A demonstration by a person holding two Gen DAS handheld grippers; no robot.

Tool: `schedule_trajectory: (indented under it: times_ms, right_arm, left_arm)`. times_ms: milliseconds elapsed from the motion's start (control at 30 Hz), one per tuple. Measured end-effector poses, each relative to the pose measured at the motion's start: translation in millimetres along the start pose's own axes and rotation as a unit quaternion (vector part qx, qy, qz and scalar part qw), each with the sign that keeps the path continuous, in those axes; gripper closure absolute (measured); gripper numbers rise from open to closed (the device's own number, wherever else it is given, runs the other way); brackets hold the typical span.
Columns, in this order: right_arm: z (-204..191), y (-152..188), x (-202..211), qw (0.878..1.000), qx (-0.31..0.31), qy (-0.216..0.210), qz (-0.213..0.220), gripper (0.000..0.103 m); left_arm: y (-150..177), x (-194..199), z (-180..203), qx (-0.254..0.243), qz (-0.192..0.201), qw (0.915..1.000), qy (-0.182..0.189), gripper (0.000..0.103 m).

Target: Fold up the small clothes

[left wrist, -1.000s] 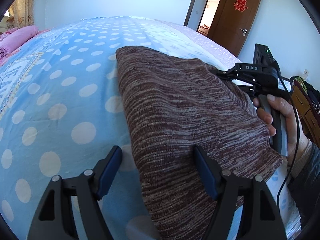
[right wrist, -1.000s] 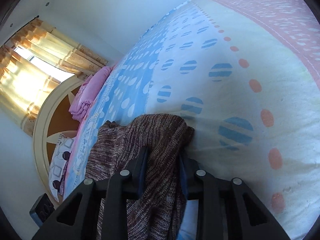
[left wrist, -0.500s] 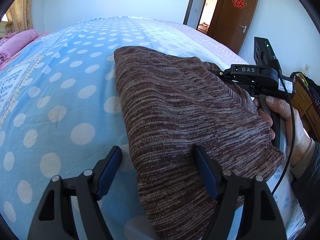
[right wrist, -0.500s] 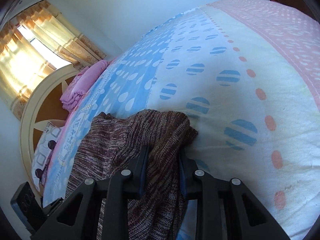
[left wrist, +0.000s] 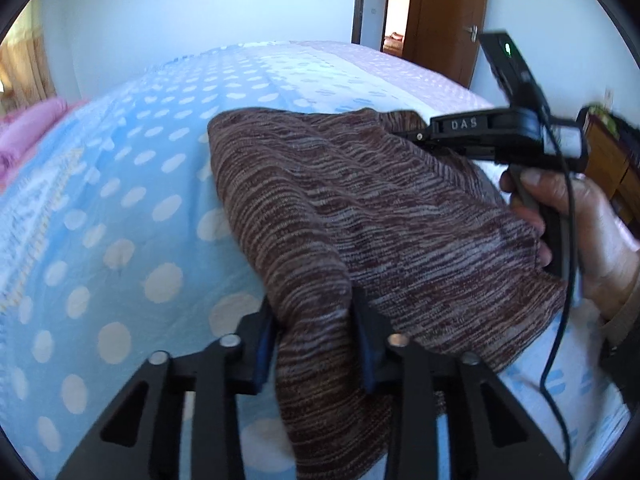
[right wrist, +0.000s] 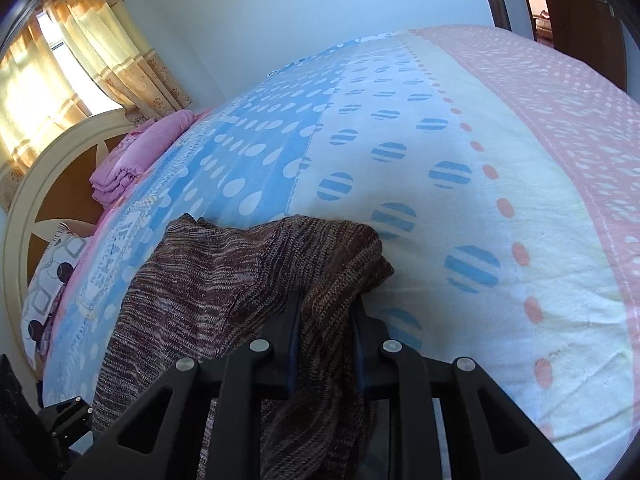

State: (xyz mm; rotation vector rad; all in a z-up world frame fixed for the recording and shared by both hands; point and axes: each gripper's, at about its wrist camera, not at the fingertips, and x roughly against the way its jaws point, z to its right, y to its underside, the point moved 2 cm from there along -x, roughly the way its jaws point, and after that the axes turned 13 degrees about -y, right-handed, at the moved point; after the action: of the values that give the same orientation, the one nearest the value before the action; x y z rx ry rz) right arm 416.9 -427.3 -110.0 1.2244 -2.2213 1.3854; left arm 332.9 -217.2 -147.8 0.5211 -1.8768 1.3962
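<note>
1. Knitwear first: the brown marled sweater (left wrist: 360, 208) lay on the bedspread (left wrist: 120, 200), spread across its blue dotted part near the edge, one fold bunched up at each gripper.
2. Left gripper (left wrist: 316, 336) was closing, its blue-padded fingers (left wrist: 262, 344) already pinching a raised fold of the sweater's near edge.
3. Right gripper (right wrist: 326, 344) was closing too, jaws squeezing a bunched corner of the sweater (right wrist: 224, 276) that hung down between them.
4. In the left view, the person's hand (left wrist: 580, 224) gripped the right gripper's handle beside the sweater's far side.
5. Pink folded bedding (right wrist: 140, 152) sat well apart, near the headboard (right wrist: 48, 184).
</note>
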Motion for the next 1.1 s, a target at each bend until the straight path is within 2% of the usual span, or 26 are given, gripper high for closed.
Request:
schedule_trajectory:
  times_ms: [133,500,1100]
  right_arm:
    - [-14.3,2.8,16.5,1.0,0.012,0.0,0.011,0.087]
    - [-71.3,26.7,52.4,0.998,0.028,-0.034,0.036,0.089]
    - [-164.6,80.8,33.7,0.994,0.037,-0.098,0.027,0.09]
  left_arm:
    - [-1.2,12.9,1.4,-0.005,-0.003,0.9998,-0.016,0.076]
    - [12.3,64.1,-13.1,-0.007,0.019,0.9998,-0.005,0.078]
    - [65.1,121.9,-78.3,0.009,0.045,0.9982,-0.038,0.079]
